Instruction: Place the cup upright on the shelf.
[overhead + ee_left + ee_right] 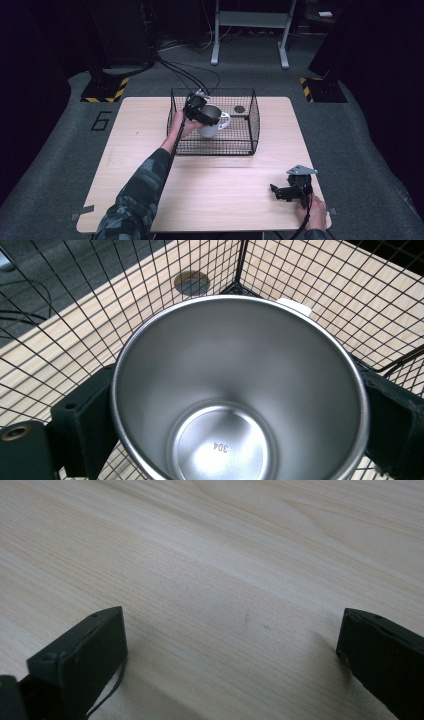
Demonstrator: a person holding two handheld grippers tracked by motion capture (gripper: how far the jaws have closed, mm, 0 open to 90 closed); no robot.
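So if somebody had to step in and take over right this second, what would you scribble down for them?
Left gripper: shut on the steel-lined white mug, one jaw on each side of its body, holding it tilted inside the wire basket.
Right gripper: open, holding nothing, low over the wooden table near its front right corner.
Also in the basket: a small dark disc at the back.
Done: mug gripped.
Left: whether the mug is going in or coming out can't be told; finish that move gently.

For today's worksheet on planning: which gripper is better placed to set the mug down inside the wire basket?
Left. The left gripper already clamps the steel mug inside the wire basket. The right gripper rests open and empty on the wooden table, well away from the basket.
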